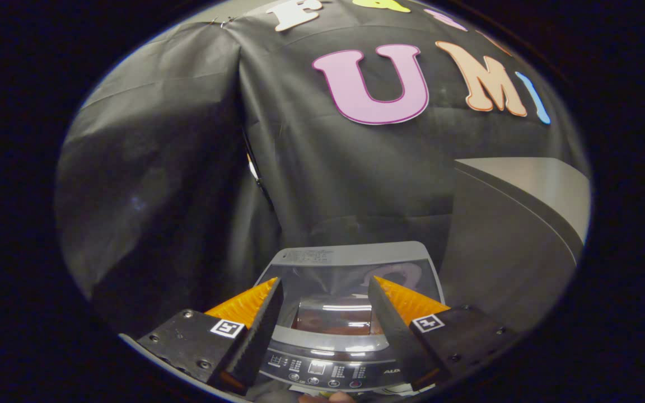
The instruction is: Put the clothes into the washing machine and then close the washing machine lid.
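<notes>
Two fingers (271, 313) spread wide, nothing pinched between them, gripper (325, 291) poised above a small washing machine (333, 341). Seen in the gap between the fingers: the machine's top, its glossy lid (350, 268) tilted up toward the back edge. Just below that lid, the drum opening (333, 319), something reddish-brown inside, too dim and reflective to say whether cloth. Along the front edge of the machine, nearest the fingers, a control panel (328, 372) with buttons and a small display. Beside the machine's right edge, a tall grey cabinet-like block (513, 246) with a paler sloped top. Behind everything, black cloth of the booth wall (160, 184). At the very front of the panel, a sliver of a fingertip-like shape (333, 397), unclear.
</notes>
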A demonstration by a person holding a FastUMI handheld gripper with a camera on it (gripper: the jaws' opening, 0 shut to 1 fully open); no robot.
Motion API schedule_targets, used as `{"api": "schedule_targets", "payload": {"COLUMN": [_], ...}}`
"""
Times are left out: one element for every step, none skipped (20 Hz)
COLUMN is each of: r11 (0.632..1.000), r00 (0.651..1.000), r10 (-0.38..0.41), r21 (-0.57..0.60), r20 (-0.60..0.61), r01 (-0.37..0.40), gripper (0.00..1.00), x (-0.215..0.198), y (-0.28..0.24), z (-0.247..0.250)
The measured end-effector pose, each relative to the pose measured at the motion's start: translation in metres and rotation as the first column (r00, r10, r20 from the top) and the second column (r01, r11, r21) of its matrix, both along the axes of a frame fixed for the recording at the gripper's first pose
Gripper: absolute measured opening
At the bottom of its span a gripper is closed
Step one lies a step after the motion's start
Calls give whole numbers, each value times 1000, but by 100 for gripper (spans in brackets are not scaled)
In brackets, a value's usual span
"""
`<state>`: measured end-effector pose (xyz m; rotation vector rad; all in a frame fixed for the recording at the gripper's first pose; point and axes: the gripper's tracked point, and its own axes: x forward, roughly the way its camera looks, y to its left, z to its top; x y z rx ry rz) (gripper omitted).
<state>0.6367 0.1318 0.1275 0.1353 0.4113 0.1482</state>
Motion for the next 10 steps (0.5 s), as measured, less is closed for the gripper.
{"api": "schedule_targets", "payload": {"r11": [1000, 1000, 1000, 999, 999, 999, 999, 1000, 1000, 1000], "r00": [1000, 1000, 999, 998, 998, 997, 997, 996, 995, 994], "r10": [0, 1, 1, 1, -4, -4, -5, -9, -9, -11], "r21": [11, 20, 26, 32, 40, 40, 34, 29, 28, 28], "r20": [11, 27, 45, 57, 69, 75, 83, 93, 102, 111], "r01": [-1, -2, -2, -3, 1, 1, 2, 6, 6, 8], "gripper": [93, 93, 93, 93, 93, 93, 93, 93, 93, 93], "x": [1, 2, 1, -2, -4, -6, -8, -9, -11, -11], "y": [0, 0, -1, -3, -4, -3, -4, -5, -3, -4], "z": [0, 1, 6, 12, 15, 14, 15, 17, 15, 16]}}
